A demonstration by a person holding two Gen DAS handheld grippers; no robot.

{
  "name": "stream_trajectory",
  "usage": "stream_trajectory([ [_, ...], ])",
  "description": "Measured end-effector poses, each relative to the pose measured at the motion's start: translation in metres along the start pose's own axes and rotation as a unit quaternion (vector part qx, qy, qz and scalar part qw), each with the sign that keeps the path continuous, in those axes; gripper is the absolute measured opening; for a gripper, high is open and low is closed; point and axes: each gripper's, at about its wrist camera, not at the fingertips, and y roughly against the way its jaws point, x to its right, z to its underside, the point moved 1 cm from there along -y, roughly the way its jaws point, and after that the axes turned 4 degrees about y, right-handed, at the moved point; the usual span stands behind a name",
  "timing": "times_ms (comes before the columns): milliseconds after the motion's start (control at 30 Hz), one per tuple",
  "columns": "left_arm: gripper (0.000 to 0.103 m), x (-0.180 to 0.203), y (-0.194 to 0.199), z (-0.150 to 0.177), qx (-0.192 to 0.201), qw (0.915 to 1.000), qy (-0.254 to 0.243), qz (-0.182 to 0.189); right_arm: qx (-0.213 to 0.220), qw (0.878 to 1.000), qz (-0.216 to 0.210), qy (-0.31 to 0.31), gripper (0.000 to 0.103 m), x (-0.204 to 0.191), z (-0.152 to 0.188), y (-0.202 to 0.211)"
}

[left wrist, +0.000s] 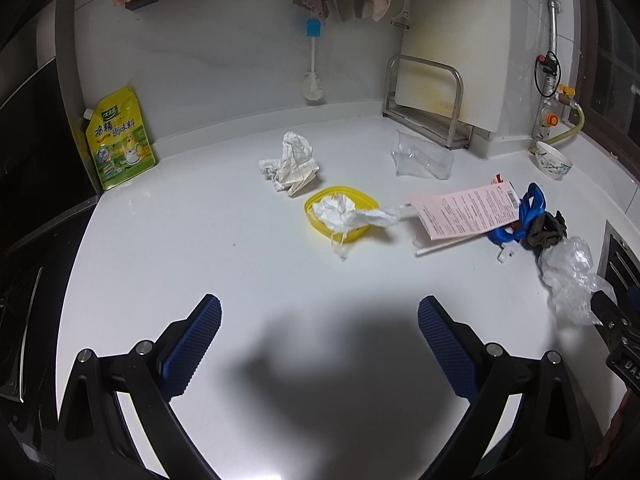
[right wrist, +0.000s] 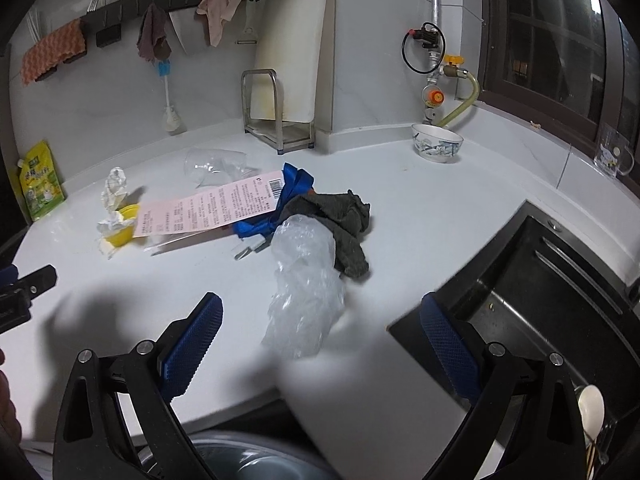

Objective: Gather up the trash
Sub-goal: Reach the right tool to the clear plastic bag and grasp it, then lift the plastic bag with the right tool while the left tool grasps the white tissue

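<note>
On the white kitchen counter [left wrist: 168, 248], the trash lies scattered: one crumpled clear plastic bag [right wrist: 304, 280] nearest the right gripper [right wrist: 322, 320], one pink printed paper slip [right wrist: 208, 208] lying over a blue ribbon-like strap [right wrist: 294, 188], one dark grey rag [right wrist: 344, 224], one clear plastic cup [left wrist: 422, 156] on its side, one crumpled checked paper wrapper [left wrist: 290, 160], and one shallow yellow plastic dish [left wrist: 342, 214] holding a wad of white tissue [left wrist: 340, 210]. One yellow seasoning pouch [left wrist: 118, 140] leans against the wall. The left gripper [left wrist: 320, 320] hovers low over bare counter, jaws spread wide, holding nothing. The right gripper likewise gapes, empty, with the plastic bag lying between and just ahead of its blue-padded fingers [right wrist: 204, 320], beside the black sink [right wrist: 540, 280].
</note>
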Motion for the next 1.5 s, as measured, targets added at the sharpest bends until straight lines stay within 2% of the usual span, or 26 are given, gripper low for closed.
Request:
stream_trajectory([
  [67, 0.097, 0.001, -0.006, -0.002, 0.003, 1.0000, -0.001, 0.000, -0.002, 1.000, 0.013, 0.003, 0.094, 0.001, -0.002, -0.010],
  [400, 0.097, 0.003, -0.026, -0.003, -0.001, 1.0000, -0.001, 0.001, -0.029, 0.999, 0.024, 0.015, 0.094, -0.008, 0.000, -0.048],
  [433, 0.097, 0.002, -0.028, -0.003, -0.002, 1.0000, -0.001, 0.000, -0.031, 0.999, 0.027, 0.016, 0.091, -0.009, 0.001, -0.049],
  [567, 0.097, 0.001, -0.031, -0.003, -0.002, 1.0000, 0.000, -0.001, -0.043, 0.999, 0.023, 0.011, 0.071, -0.009, 0.003, -0.057],
  [733, 0.097, 0.001, -0.034, -0.005, 0.001, 1.0000, 0.002, 0.002, -0.064, 0.998, 0.005, 0.003, 0.029, -0.007, 0.007, -0.065],
  [800, 0.097, 0.001, -0.036, -0.006, 0.003, 1.0000, 0.005, 0.001, -0.066, 0.998, 0.000, 0.002, 0.025, -0.007, 0.009, -0.064],
  [1067, 0.097, -0.003, -0.045, -0.013, -0.001, 0.9998, 0.013, 0.013, -0.056, 0.998, -0.038, -0.013, 0.017, -0.005, 0.016, -0.038],
  [1267, 0.097, -0.005, -0.054, -0.026, -0.001, 0.9997, 0.016, 0.016, -0.039, 0.997, -0.062, -0.010, 0.016, -0.010, 0.015, -0.020],
  [1500, 0.097, -0.001, -0.072, -0.044, 0.003, 0.9999, 0.003, 0.009, -0.039, 0.996, -0.083, -0.016, 0.016, -0.014, 0.017, -0.017],
])
